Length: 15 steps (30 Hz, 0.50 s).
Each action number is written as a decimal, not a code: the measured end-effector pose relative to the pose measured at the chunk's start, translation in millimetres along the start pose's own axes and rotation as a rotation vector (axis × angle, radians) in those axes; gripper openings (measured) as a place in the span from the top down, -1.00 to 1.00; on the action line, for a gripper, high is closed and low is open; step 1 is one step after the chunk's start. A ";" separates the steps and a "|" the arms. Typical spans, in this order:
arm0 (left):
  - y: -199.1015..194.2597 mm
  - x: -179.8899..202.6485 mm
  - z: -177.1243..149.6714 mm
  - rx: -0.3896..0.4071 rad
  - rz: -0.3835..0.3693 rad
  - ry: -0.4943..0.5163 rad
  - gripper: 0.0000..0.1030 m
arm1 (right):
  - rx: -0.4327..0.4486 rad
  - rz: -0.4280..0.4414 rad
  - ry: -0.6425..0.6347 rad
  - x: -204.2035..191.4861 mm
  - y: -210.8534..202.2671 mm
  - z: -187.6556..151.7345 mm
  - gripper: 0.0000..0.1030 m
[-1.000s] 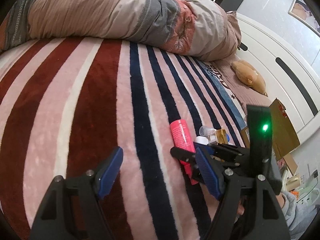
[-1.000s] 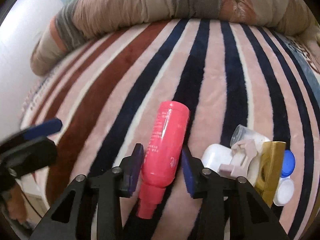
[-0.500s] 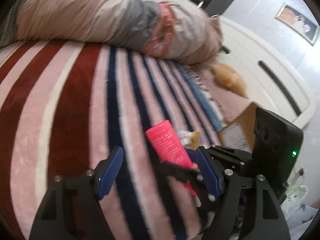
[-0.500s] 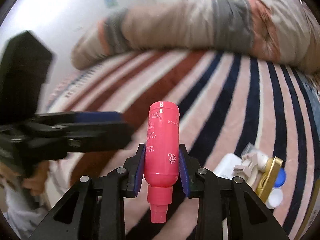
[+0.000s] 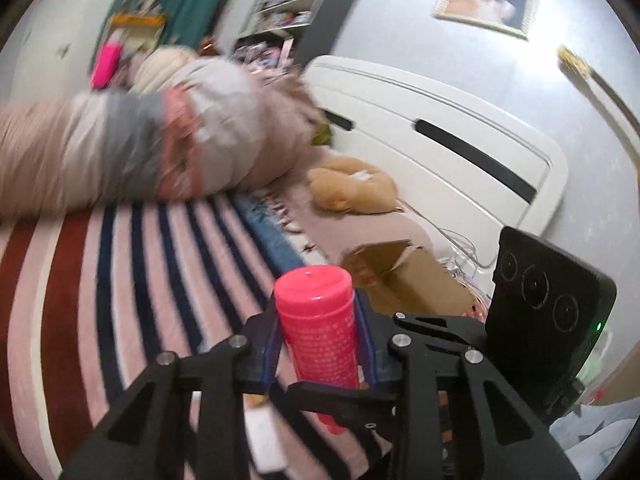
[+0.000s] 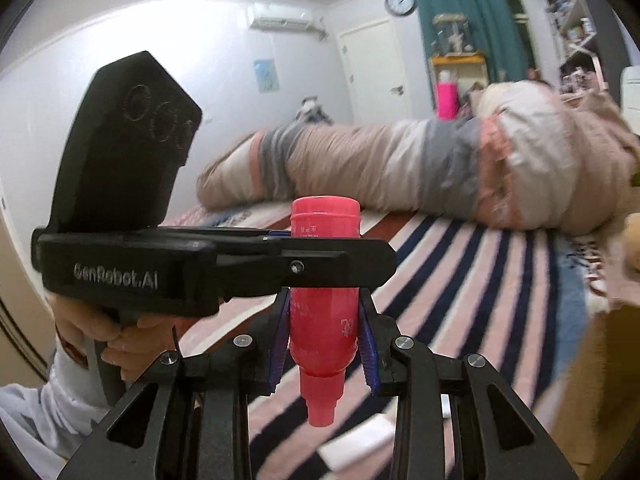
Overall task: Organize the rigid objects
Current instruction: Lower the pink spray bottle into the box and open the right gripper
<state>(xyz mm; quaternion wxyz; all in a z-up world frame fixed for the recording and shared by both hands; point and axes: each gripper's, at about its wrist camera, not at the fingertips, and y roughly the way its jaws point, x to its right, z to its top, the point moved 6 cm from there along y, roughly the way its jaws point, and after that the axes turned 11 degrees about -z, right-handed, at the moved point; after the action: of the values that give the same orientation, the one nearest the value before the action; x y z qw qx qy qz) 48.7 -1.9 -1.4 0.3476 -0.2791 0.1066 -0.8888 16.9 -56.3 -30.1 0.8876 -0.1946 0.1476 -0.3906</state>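
A pink bottle [image 6: 322,320] is held upside down above the striped blanket [image 6: 480,280], cap end low. My right gripper [image 6: 322,340] is shut on its lower body. My left gripper [image 5: 320,340] is shut on its upper body, and the bottle [image 5: 318,332] fills the gap between the blue pads. In the right wrist view the left gripper [image 6: 312,252] crosses in front of the bottle from the left. The bottle's flat base points up.
A rolled quilt [image 6: 400,168] lies across the far side of the bed. An open cardboard box [image 5: 404,280] sits at the bed's right edge near the white headboard [image 5: 440,140]. A plush toy [image 5: 352,188] lies beyond it. A white item [image 5: 268,444] lies on the blanket below.
The right gripper lifted the pink bottle off the blanket and tipped it upright. The left gripper moved in and closed on the bottle's upper part.
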 end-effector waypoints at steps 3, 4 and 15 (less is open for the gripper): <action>27.4 34.9 21.4 -0.017 -0.041 0.060 0.44 | 0.054 -0.036 0.039 28.8 -35.6 8.7 0.48; 40.1 47.7 27.5 -0.027 -0.059 0.079 0.44 | 0.073 -0.062 0.049 41.1 -49.1 10.0 0.48; 201.0 123.3 23.3 -0.269 -0.153 0.197 0.44 | 0.005 -0.294 0.194 166.6 -114.3 -33.9 0.48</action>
<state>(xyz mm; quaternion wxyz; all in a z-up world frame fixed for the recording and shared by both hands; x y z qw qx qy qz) 99.9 -233.2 -7.3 0.2266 -0.2417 0.2365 -0.9134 38.6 -259.9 -25.6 0.8030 -0.1734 0.2015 -0.5334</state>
